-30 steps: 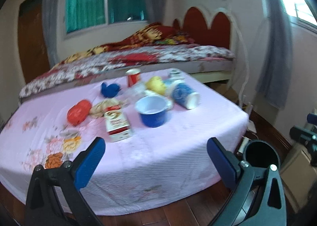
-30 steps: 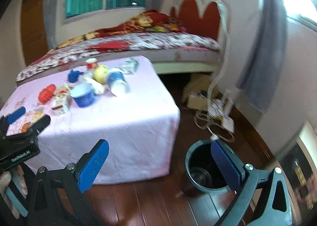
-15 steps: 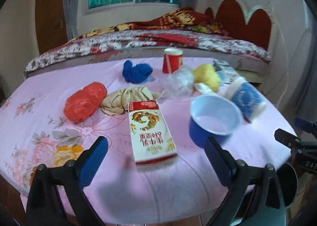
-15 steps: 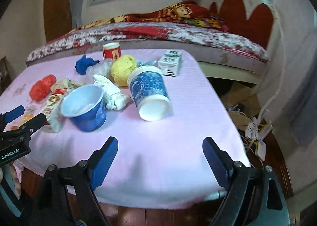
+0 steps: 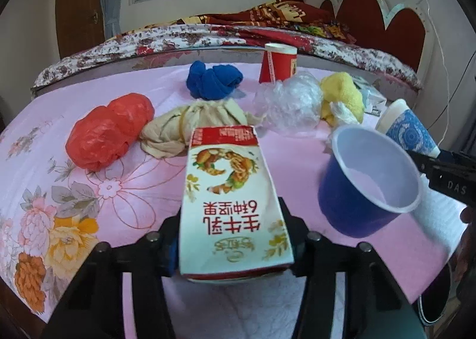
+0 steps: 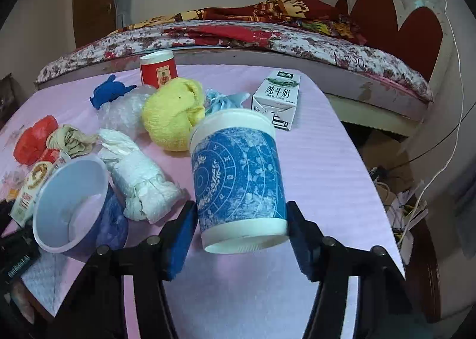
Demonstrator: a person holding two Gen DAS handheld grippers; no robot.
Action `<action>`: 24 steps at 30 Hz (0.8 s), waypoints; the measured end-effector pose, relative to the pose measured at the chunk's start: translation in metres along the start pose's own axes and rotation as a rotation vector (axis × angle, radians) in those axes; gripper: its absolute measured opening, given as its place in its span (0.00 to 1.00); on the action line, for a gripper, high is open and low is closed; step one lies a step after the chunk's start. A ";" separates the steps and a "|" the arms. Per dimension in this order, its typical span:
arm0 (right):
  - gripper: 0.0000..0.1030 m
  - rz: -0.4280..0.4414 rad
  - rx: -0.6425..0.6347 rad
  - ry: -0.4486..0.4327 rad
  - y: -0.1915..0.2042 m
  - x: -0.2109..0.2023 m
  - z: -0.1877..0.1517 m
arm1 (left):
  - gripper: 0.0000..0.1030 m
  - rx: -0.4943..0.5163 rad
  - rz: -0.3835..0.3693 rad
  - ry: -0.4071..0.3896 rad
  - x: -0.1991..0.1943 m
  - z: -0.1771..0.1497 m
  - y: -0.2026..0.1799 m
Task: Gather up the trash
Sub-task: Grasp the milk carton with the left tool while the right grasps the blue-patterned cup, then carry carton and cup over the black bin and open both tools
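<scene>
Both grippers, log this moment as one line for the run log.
left gripper: jaws closing around milk carton | right gripper: jaws closing around blue patterned cup | both items lying on pink tablecloth | phase: grasping

Milk carton [image 5: 232, 205] lay on table [image 5: 125, 187], near end between left gripper [image 5: 235, 246] jaws, closing. Cloth bundle [image 5: 193, 128] just beyond carton; plastic bag [image 5: 107, 130] left of it; knotted cloth [image 5: 212, 80] farther back. Bowl [image 5: 369, 184] right of carton. Patterned cup [image 6: 238, 181] lay on side between right gripper [image 6: 241, 238] jaws, closing. Second carton [image 6: 278, 98] far right, bed [image 6: 267, 35] behind table.
</scene>
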State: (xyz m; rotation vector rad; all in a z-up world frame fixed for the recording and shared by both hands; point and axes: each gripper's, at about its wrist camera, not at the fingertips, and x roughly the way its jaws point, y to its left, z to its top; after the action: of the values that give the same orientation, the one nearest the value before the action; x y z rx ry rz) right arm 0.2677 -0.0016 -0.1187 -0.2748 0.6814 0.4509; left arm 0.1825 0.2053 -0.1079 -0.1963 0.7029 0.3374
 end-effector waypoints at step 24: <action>0.58 -0.103 -0.081 -0.163 0.014 -0.158 -0.048 | 0.51 0.112 -0.096 -0.196 -0.105 0.009 -0.023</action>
State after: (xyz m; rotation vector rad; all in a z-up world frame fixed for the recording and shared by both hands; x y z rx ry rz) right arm 0.1267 -0.0571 -0.0524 -0.3437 0.4879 0.3978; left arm 0.1215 0.1613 -0.0304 -0.0885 0.5156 0.2210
